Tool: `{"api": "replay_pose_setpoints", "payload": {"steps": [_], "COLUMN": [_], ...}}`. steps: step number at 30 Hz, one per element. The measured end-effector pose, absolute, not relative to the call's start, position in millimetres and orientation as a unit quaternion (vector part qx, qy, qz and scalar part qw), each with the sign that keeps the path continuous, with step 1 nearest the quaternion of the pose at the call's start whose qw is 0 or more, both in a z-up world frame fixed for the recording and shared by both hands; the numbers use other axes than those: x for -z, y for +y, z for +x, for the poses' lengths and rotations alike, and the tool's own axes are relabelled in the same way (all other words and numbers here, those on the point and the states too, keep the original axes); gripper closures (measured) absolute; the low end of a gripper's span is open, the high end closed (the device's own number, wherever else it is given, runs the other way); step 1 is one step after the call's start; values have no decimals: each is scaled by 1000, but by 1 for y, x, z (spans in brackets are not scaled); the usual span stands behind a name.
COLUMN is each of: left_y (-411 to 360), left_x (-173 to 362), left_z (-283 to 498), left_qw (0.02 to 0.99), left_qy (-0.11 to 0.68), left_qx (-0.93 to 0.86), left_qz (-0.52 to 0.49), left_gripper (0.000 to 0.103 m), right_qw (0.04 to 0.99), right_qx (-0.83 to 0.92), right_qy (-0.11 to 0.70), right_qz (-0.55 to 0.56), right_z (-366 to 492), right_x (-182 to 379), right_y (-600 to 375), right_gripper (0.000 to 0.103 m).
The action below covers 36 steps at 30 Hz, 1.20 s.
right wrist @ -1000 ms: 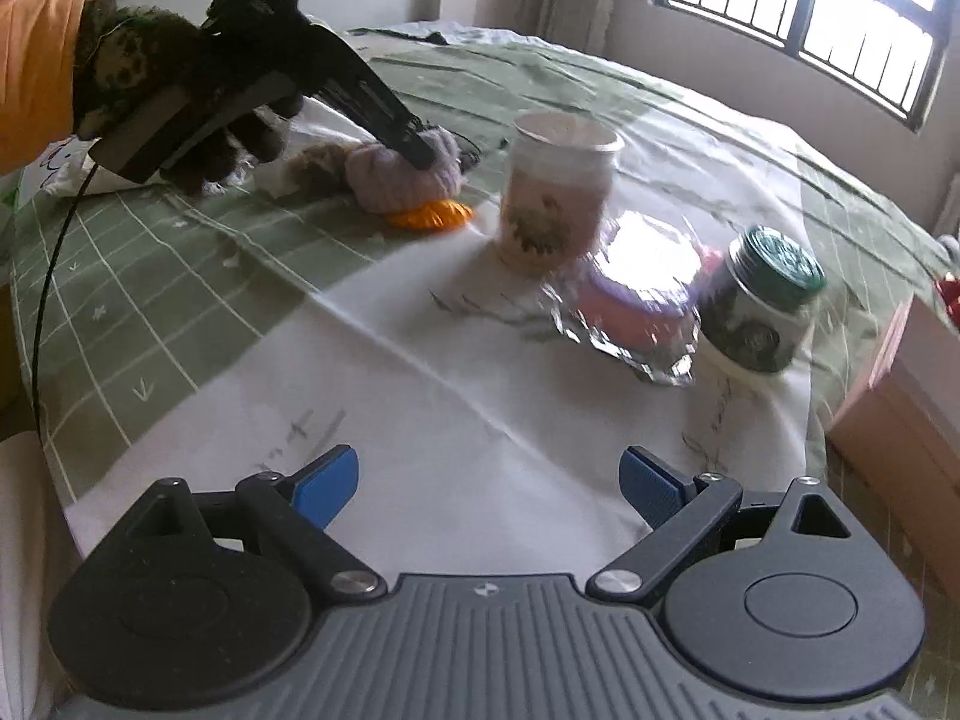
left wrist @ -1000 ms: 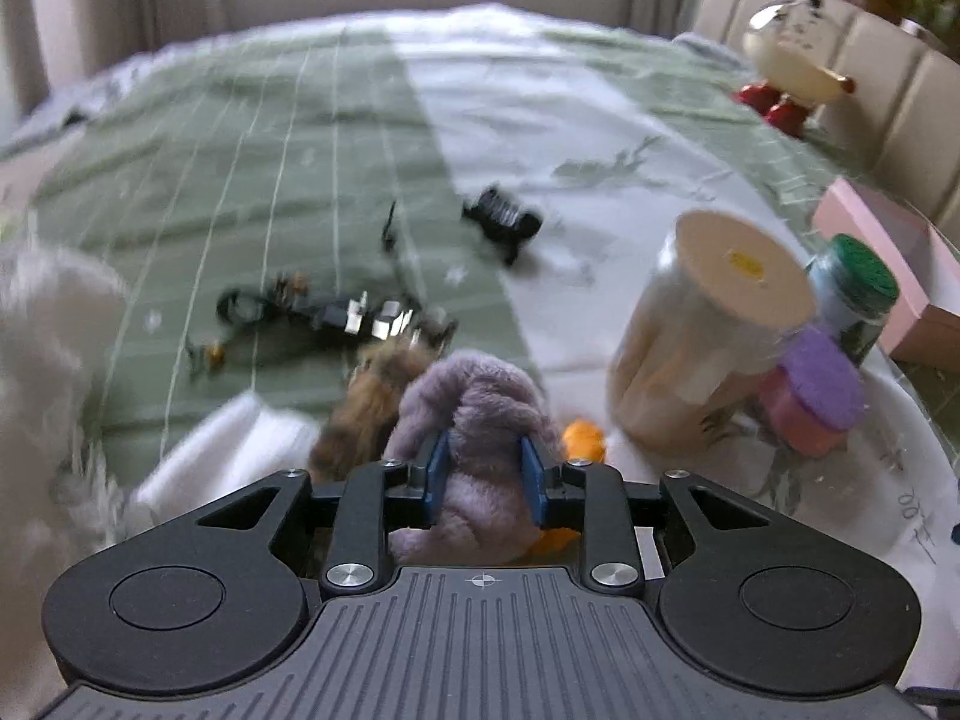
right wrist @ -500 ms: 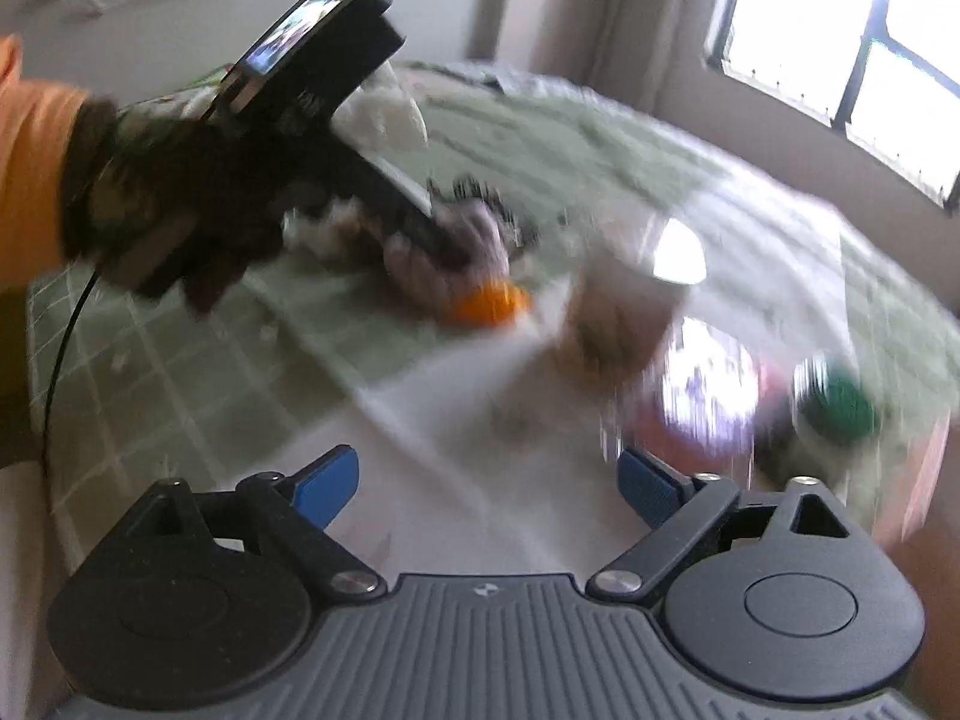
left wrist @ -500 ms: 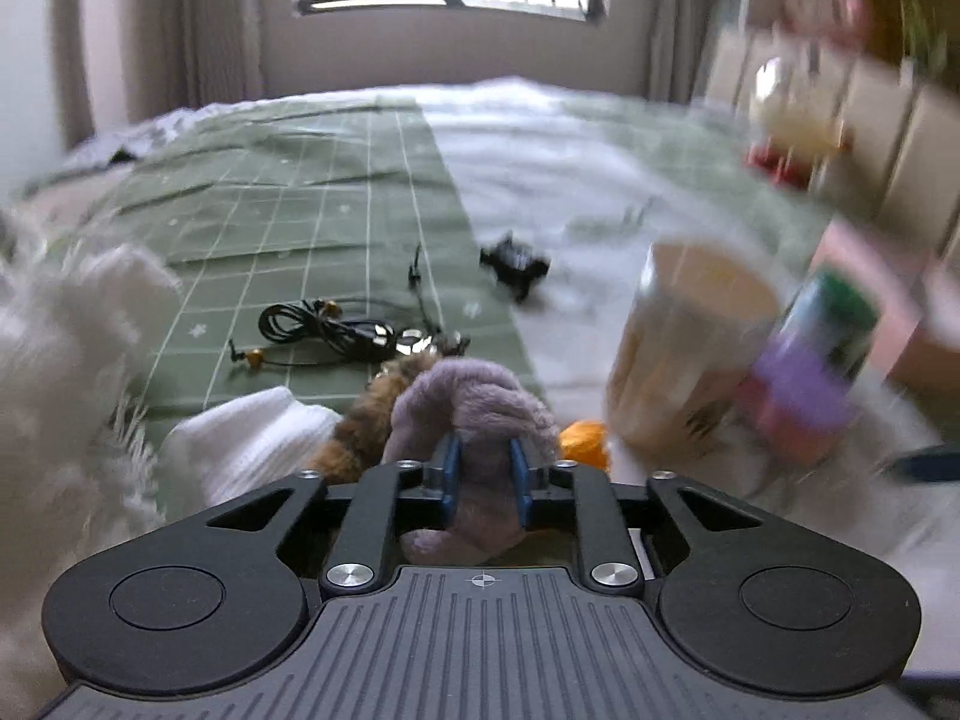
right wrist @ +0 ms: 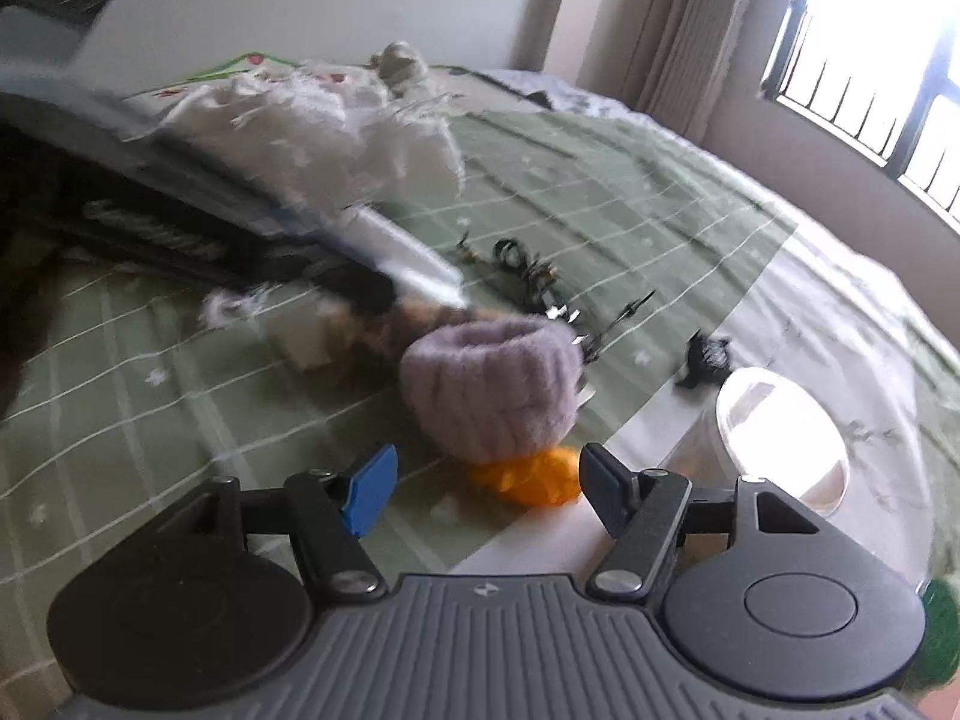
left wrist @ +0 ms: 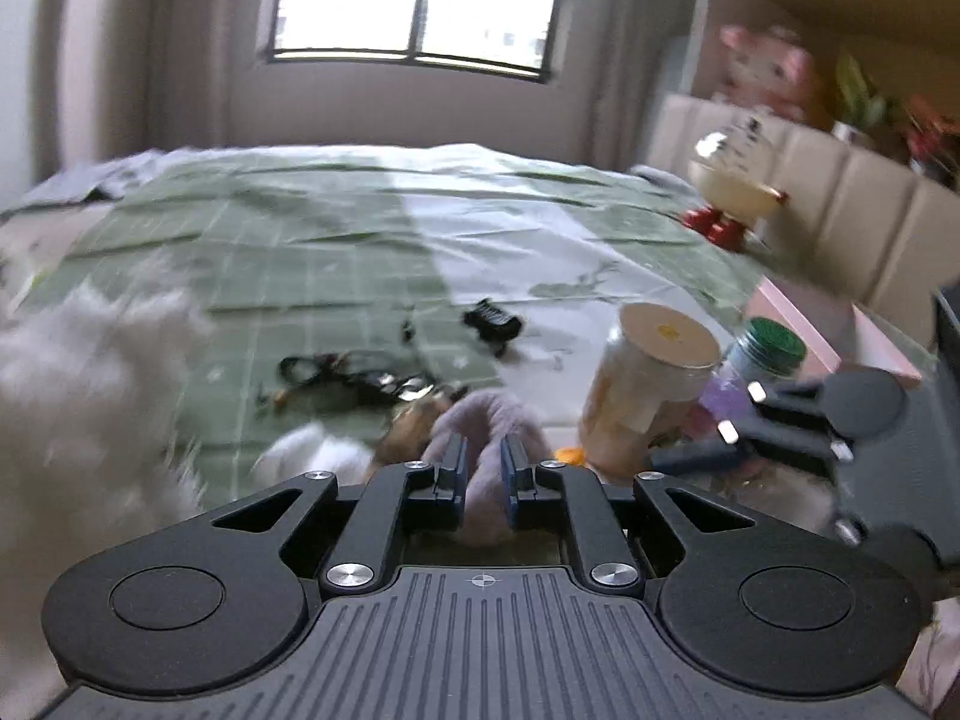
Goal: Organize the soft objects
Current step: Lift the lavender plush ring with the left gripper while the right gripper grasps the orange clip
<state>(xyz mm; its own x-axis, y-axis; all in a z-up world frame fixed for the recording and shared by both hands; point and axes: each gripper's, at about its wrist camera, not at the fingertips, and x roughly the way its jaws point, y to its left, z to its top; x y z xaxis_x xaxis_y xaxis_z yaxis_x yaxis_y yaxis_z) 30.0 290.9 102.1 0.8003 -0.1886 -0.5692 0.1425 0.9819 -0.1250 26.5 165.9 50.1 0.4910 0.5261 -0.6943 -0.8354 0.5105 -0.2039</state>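
While the purple scrunchie (left wrist: 489, 420) is squeezed by the left gripper (left wrist: 480, 474), the right gripper (right wrist: 483, 483) is held open near the orange scrunchie (right wrist: 528, 477), likely so it can be grabbed.

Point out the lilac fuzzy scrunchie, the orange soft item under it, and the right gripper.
lilac fuzzy scrunchie (right wrist: 492, 396): right wrist view, front of its ribbed outer wall.
orange soft item (right wrist: 531, 477): right wrist view, middle of the part showing below the scrunchie.
right gripper (right wrist: 487, 489): right wrist view, midway between its open fingertips.

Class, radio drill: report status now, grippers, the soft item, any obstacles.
Left gripper shut on purple scrunchie. Right gripper open, close by. Orange scrunchie underneath; jar alongside.
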Motion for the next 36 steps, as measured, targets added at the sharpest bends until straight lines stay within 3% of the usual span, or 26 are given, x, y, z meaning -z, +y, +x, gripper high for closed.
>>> {"api": "replay_pose_setpoints", "payload": {"steps": [9,15,19,25,28,30,33,36], "left_y": [277,261,236,243,251,252,251,270], "left_x": [-77,-60,-66,-60,-53,-41,-45,-57], "left_z": [104,117,108,116,117,114,98,77], "left_qw": [887,829,864,892,877,858,867,888], "left_qy": [451,528,474,439,465,497,484,446], "left_qx": [96,181,167,105,121,129,117,91], "left_qz": [0,-44,43,29,-15,-31,-17,-69], "left_gripper": [84,76,76,72,73,75,79,82], "right_qw": [806,809,814,817,816,816,824,840], "right_qx": [-420,-411,-407,-395,-396,-396,-393,-387], "right_qy": [328,342,341,346,348,348,339,304], "right_qz": [-258,-243,-235,-237,-239,-238,-226,-226], "right_z": [-18,-27,-29,-32,-35,-35,-31,-20], "right_x": [-39,-38,-43,-41,-40,-40,-47,-63], "right_y": [94,69,60,54,52,52,55,71], "right_gripper": [35,35,35,35,35,35,35,35]}}
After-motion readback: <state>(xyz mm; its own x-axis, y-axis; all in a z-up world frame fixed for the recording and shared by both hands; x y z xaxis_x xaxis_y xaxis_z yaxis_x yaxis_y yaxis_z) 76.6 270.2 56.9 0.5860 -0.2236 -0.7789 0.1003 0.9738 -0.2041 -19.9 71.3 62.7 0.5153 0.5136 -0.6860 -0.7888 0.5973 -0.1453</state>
